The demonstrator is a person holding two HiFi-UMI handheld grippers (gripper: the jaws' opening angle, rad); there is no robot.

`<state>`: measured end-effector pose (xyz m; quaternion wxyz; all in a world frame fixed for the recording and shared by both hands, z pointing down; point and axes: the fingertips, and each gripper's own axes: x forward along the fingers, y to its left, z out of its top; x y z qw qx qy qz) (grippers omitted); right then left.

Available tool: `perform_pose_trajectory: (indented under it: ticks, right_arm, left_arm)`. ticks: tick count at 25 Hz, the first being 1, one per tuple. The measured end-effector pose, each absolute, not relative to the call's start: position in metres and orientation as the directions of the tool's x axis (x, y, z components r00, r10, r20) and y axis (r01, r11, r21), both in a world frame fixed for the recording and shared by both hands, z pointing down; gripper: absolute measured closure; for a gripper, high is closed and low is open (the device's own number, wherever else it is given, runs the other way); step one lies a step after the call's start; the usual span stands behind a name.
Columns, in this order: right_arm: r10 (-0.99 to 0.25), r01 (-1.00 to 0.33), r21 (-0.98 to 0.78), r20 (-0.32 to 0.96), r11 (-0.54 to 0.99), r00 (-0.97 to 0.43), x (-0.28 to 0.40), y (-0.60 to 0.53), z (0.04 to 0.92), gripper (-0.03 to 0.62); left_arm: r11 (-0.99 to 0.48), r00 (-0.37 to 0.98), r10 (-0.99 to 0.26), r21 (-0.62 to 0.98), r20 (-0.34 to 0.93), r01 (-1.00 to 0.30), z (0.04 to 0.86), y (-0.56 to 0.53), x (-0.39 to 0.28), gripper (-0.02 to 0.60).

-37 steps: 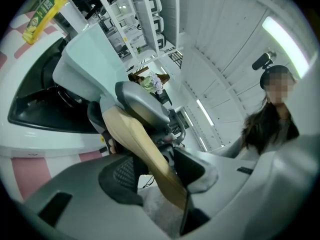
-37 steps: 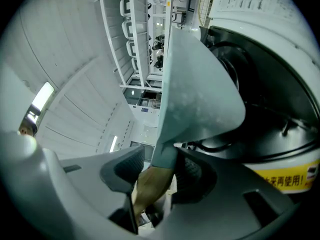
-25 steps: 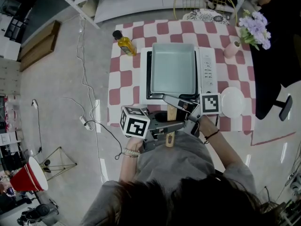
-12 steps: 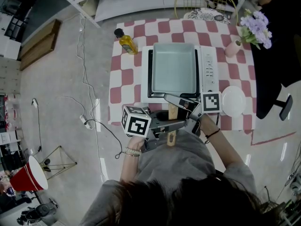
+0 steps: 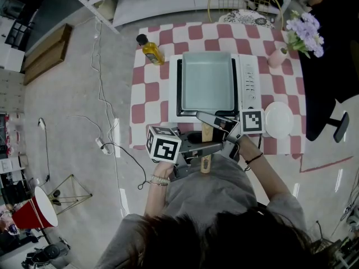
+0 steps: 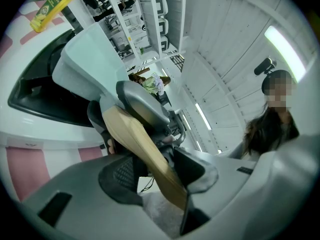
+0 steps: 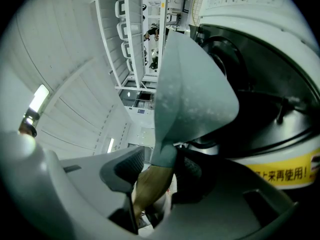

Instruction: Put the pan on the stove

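Left gripper (image 5: 205, 148): jaws fairly wide apart, clamped across the pan's wooden handle (image 5: 206, 133), which runs between the two dark pads (image 6: 116, 170) in the left gripper view
Right gripper (image 5: 206, 120): jaws also fairly wide, clamped on the same handle farther along, where the wood meets the pale metal neck
Grip order: right gripper far, left gripper near, the two close together on the handle
Pan (image 5: 207, 83): pale rectangular pan over the dark well of the white stove (image 5: 248, 80); whether it rests on the supports cannot be told
Handle end: sticks out past the near table edge toward the person
Table (image 5: 147, 97): checked cloth, with a bare strip left of the stove
Right side: white plate (image 5: 277, 120) just beside the stove's near right corner
Far left: oil bottle (image 5: 150, 50) near the stove's far left corner
Far right: pink vase (image 5: 276, 58) with flowers, apart from the stove
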<state>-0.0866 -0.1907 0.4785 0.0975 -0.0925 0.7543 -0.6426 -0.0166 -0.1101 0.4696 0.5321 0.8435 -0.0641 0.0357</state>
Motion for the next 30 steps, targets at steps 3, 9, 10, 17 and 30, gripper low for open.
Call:
perform_pose_trajectory:
  ticks: [3, 9, 10, 17, 30]
  right_arm:
    - [-0.267, -0.01, -0.988, -0.033, 0.155, -0.963, -0.0866, -0.1899, 0.4786, 0.41]
    - [-0.267, -0.015, -0.987, -0.029, 0.159, -0.963, -0.0865, -0.1897, 0.4806, 0.41]
    - [-0.266, -0.013, -0.987, -0.031, 0.162, -0.963, -0.0868, -0.1898, 0.4806, 0.41]
    - [-0.268, -0.018, -0.985, -0.028, 0.169, -0.963, -0.088, -0.1907, 0.4831, 0.408]
    - [-0.231, -0.01, -0.985, -0.031, 0.173, -0.972, -0.0876, -0.1911, 0.4827, 0.41]
  left_arm:
    - [-0.426, 0.989, -0.072, 0.893, 0.126, -0.145, 0.4705, -0.1096, -0.0166, 0.383]
    - [-0.427, 0.989, -0.077, 0.893, 0.123, -0.144, 0.4723, -0.1092, -0.0171, 0.383]
    - [-0.428, 0.989, -0.078, 0.892, 0.122, -0.144, 0.4728, -0.1092, -0.0172, 0.383]
    - [-0.436, 0.989, -0.09, 0.888, 0.118, -0.146, 0.476, -0.11, -0.0187, 0.383]
    - [-0.426, 0.988, -0.119, 0.894, 0.094, -0.136, 0.4756, -0.1123, -0.0167, 0.383]
